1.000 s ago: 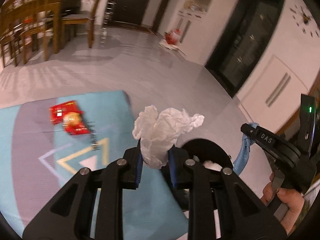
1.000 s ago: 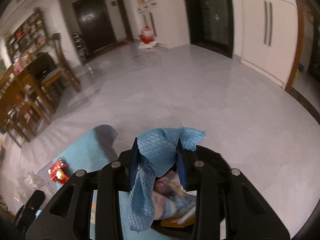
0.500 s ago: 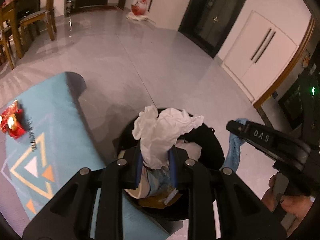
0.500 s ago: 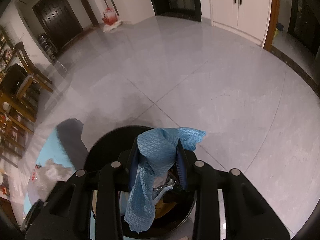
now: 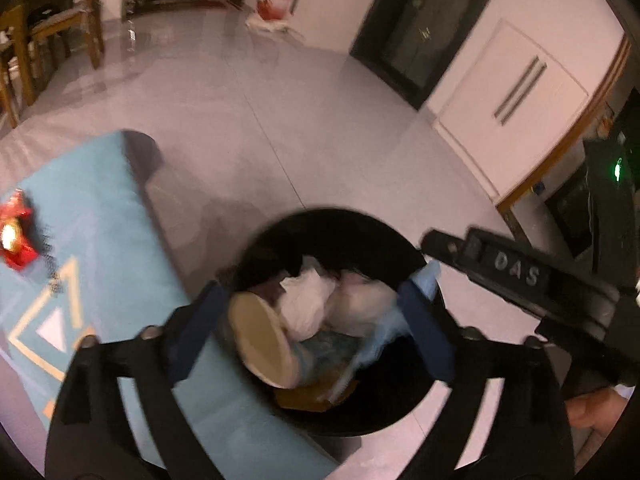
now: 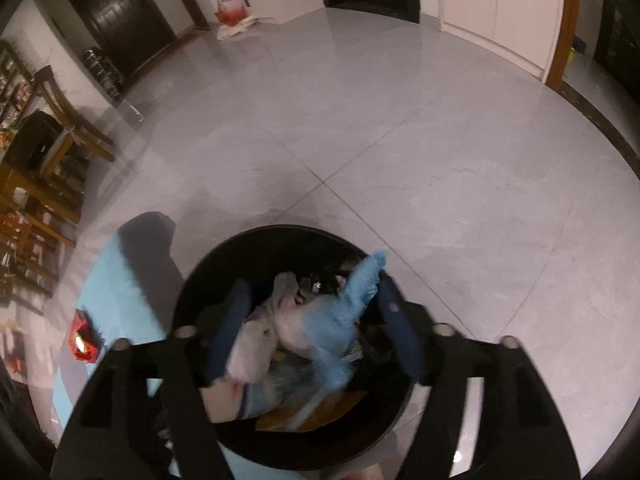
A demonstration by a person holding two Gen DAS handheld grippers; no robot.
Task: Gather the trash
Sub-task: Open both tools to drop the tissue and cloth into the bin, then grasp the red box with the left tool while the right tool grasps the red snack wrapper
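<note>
Left claw [image 5: 316, 320]: jaws opening, now spread wide over the black bin [image 5: 332, 220]; nothing is pinched between them. The white crumpled tissue [image 5: 308, 300], clamped in this claw a second ago, now lies inside the bin among the other waste, beside a tan round-bottomed cup [image 5: 260, 344] lying on its side.

Right claw [image 6: 316, 328]: jaws opening as well, pads no longer pressing anything. The blue cloth [image 6: 344, 304], held a second ago, now hangs loose between the spreading fingers, blurred, one tip still near the right-hand finger, the rest draped on the heap in the bin [image 6: 280, 236].

Bin: dark, round, standing on the grey tiled floor [image 6: 400, 120] at the edge of the teal mat [image 5: 80, 200]; contents piled fairly high.

Meaning for the task: both pieces appear delivered, so this pair of items counts as collected, provided the cloth drops clear.

Outstanding: a red wrapper [image 5: 16, 236] remains on the mat, well apart from the bin; judged the likely next pick-up.
</note>
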